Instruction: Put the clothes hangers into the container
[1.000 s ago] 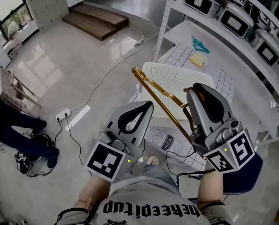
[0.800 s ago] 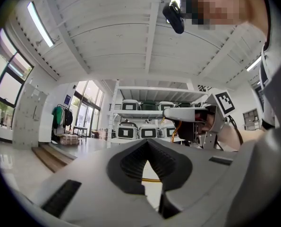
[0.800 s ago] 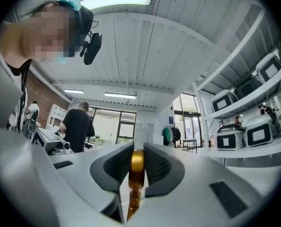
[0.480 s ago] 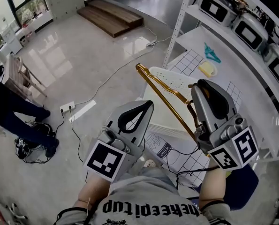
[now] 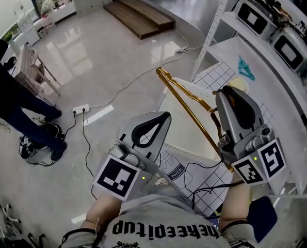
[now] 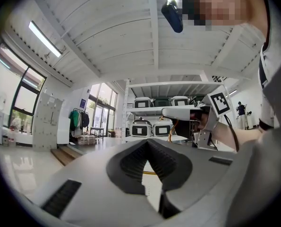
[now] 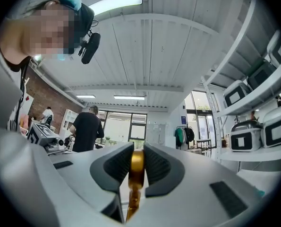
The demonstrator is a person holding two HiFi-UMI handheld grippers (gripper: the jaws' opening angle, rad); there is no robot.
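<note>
We see the gold clothes hanger [image 5: 187, 103] pinched between the jaws of the right gripper [image 5: 231, 94]. It is held in the air, slanting away over the white container [image 5: 184, 128] beside the shelf rack [image 5: 210, 40]. The left gripper [image 5: 158, 119], raised near the hanger, has its jaws pressed together on nothing.
</note>
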